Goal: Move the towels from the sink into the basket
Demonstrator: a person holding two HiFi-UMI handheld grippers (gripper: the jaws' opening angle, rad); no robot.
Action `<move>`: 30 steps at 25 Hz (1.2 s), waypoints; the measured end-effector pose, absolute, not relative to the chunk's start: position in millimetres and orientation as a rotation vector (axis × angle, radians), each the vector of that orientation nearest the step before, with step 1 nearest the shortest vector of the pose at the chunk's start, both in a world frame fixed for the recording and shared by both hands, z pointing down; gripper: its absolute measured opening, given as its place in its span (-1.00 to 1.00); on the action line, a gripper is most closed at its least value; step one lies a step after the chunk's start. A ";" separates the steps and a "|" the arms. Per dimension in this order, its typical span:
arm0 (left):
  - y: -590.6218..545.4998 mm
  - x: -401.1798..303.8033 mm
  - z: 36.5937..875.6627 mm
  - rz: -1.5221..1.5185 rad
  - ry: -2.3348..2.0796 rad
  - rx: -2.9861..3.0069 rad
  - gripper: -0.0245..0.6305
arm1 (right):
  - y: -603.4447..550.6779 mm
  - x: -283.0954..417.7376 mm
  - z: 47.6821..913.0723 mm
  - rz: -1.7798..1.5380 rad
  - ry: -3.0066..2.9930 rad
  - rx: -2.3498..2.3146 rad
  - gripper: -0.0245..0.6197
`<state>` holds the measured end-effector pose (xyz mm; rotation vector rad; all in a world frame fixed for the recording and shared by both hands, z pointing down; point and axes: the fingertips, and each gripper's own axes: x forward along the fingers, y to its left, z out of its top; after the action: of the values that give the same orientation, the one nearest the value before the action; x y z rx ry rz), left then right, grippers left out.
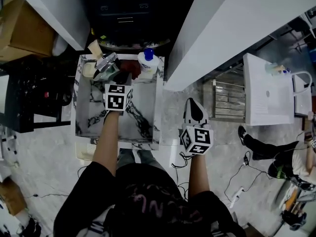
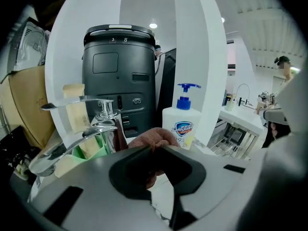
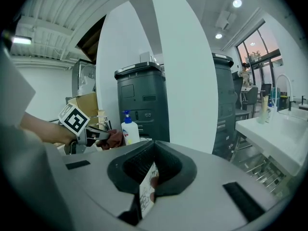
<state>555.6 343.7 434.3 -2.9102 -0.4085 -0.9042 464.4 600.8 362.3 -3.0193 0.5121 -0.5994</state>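
At the white, black-veined marble sink, you are on the lift-out step: one towel is picked up and none has reached the basket. What looks to be the pale slatted basket sits on the floor at the sink's near left corner, so the next move calls for raising the load above the sink's rim and swinging it back toward that corner before letting go. The reddish-brown terry towel hangs bunched at the sink's far end, beside the chrome tap. Your left gripper is nearly closed, jaws clamped on the towel's folds. Your right gripper waits outside the sink's right wall, jaws together and apparently empty.
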 end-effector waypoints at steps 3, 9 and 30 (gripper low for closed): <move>345.1 542.8 419.3 -0.867 -0.411 -2.925 -0.72 | 598.1 459.0 355.0 -0.579 0.527 -3.018 -0.88; 347.6 515.9 382.6 -0.783 -0.409 -2.949 -0.72 | 594.7 448.1 335.1 -0.521 0.555 -3.021 -0.88; 358.3 442.6 274.3 -0.494 -0.440 -2.979 -0.72 | 579.0 428.0 263.7 -0.291 0.621 -3.064 -0.88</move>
<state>442.6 358.3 274.3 -2.9787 -0.4403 -0.4940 428.0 579.0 263.7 -3.0639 0.6210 -0.2911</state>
